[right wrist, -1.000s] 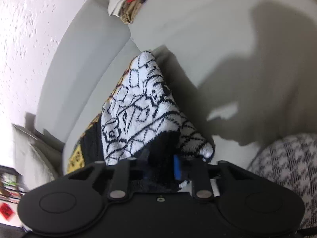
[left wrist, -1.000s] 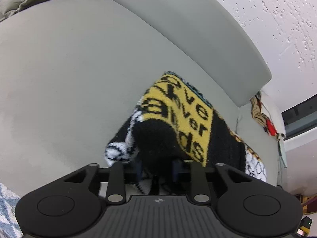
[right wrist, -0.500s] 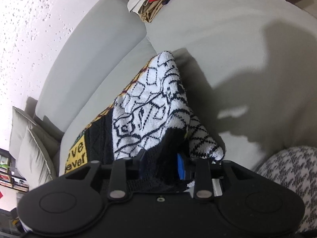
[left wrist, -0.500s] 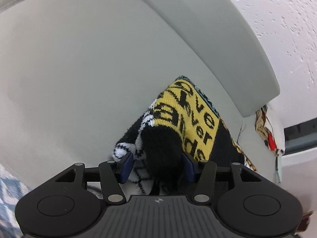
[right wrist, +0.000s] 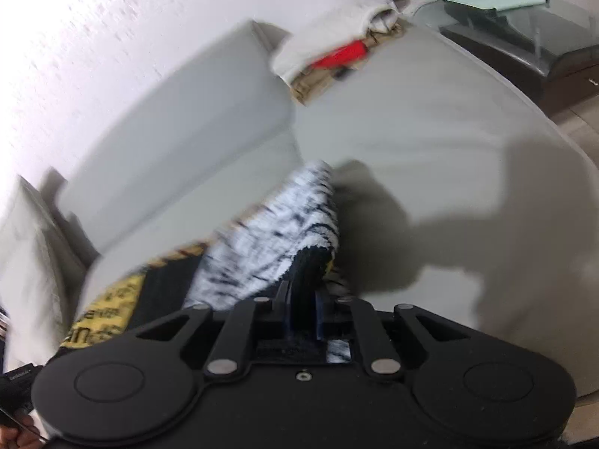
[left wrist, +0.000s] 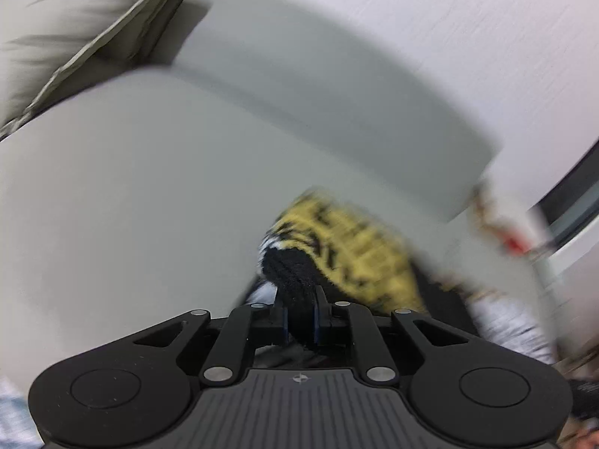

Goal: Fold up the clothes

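Sweater [left wrist: 348, 247] on sofa [left wrist: 131, 187], beside cushion [left wrist: 75, 30]

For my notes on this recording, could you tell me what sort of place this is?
Most likely a living room at home: a grey sofa with a loose cushion against a white textured wall, and a dark cabinet beside it.

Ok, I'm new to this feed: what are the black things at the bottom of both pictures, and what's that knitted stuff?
Each picture comes from a fisheye camera riding on a hand-held claw, looking forward along its two fingers; the black shapes are the claw's own body. In the left-hand view, the left claw is shut on the black edge of a knitted garment with yellow lettered panels. In the right-hand view, the right claw is shut on another black edge of that garment, beside a white, black-patterned panel. The garment lies across a grey sofa. Both views are motion-blurred.
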